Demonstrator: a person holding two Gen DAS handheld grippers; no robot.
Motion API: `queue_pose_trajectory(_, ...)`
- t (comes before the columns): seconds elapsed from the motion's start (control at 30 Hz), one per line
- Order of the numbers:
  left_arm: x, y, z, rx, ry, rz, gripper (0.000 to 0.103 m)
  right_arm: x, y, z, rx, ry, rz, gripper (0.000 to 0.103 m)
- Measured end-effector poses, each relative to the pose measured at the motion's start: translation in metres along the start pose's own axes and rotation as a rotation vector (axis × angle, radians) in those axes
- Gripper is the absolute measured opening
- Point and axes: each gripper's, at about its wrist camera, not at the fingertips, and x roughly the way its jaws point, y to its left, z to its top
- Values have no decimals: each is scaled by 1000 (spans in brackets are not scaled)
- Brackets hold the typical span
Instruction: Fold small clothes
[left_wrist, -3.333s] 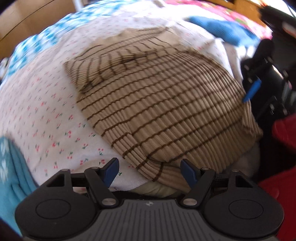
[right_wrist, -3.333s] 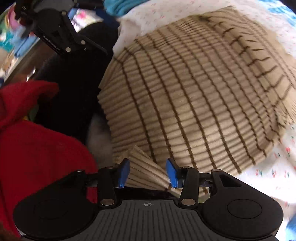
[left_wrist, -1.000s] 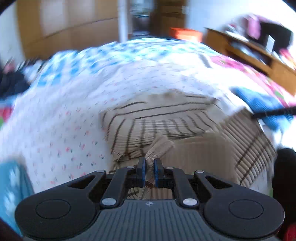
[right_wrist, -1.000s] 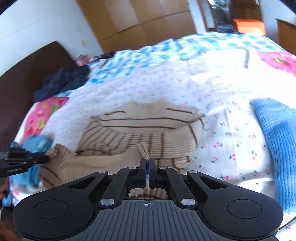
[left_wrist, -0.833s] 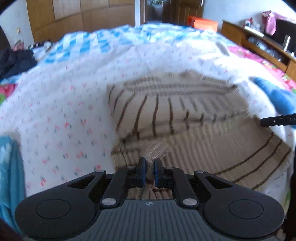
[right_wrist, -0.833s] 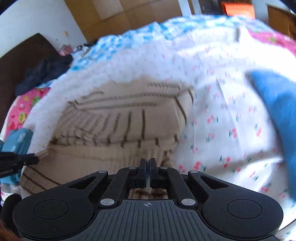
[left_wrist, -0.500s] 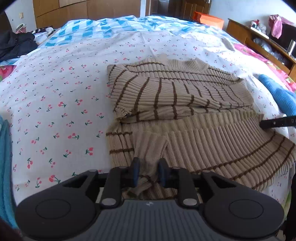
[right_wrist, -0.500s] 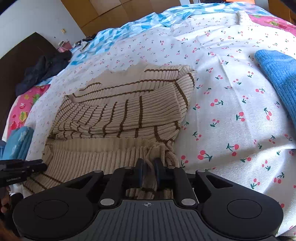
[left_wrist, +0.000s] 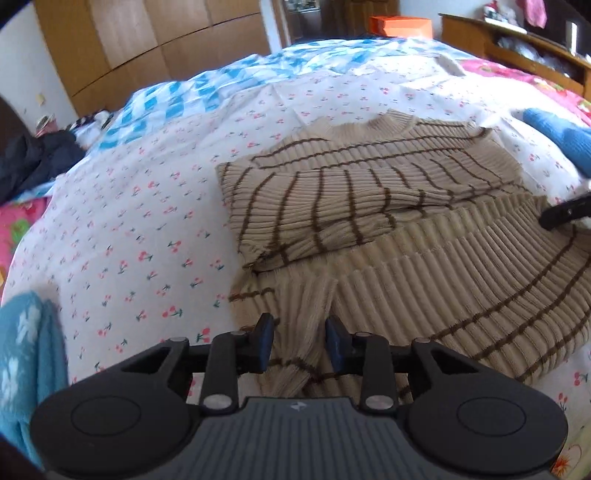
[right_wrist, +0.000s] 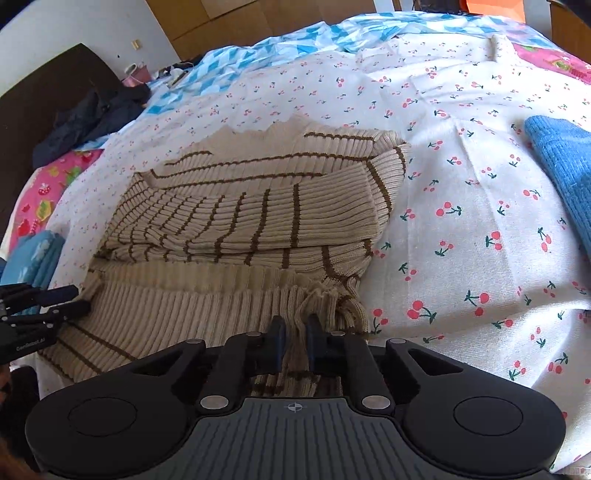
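Observation:
A beige sweater with brown stripes (left_wrist: 369, 206) lies on the cherry-print bedsheet (left_wrist: 147, 221), its lower half folded up over the body. It also shows in the right wrist view (right_wrist: 236, 221). My left gripper (left_wrist: 300, 341) is open, its jaws either side of the folded hem at the sweater's left corner, not clamping it. My right gripper (right_wrist: 294, 341) is slightly open over the bunched hem at the right corner. The other gripper's tip shows at each view's edge (left_wrist: 565, 212) (right_wrist: 44, 299).
A blue knit garment (right_wrist: 565, 173) lies to the right of the sweater. A light blue towel (left_wrist: 26, 354) lies at the left. Dark clothes (right_wrist: 88, 114) sit near the headboard. Wooden wardrobes (left_wrist: 166, 40) stand behind the bed.
Both grippers carried the sweater's hem up and forward, laid it over the body, then opened and let go. The left jaws have widened more in the last half second.

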Motion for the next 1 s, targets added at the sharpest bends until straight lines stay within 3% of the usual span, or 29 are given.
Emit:
queue_pose_trajectory(0.07,6,-7,-1,22,24,-4,38,2,-1,0,4,12,7,13)
queue_pose_trajectory(0.2,17,-11,0,58,37,64,38,2,3,0,-26,26,10,18)
queue_pose_trajectory(0.27,19,-3,3,26,44,71,36,3,3,1,-40,35,7,19)
queue_pose_trajectory(0.37,18,14,7,-42,66,52,20,9,2,2,-46,60,2,19)
queue_pose_trajectory(0.47,18,29,7,-104,75,39,16,4,1,3,-26,43,11,13)
queue_pose_trajectory(0.53,8,40,8,-187,64,-12,15,-10,3,4,-22,5,35,8)
queue_pose_trajectory(0.8,-45,69,31,-378,-115,-152,14,-72,0,32,82,-216,147,6)
queue_pose_trajectory(1.0,-56,96,60,-437,-250,-145,14,-88,-6,67,94,-364,110,6)
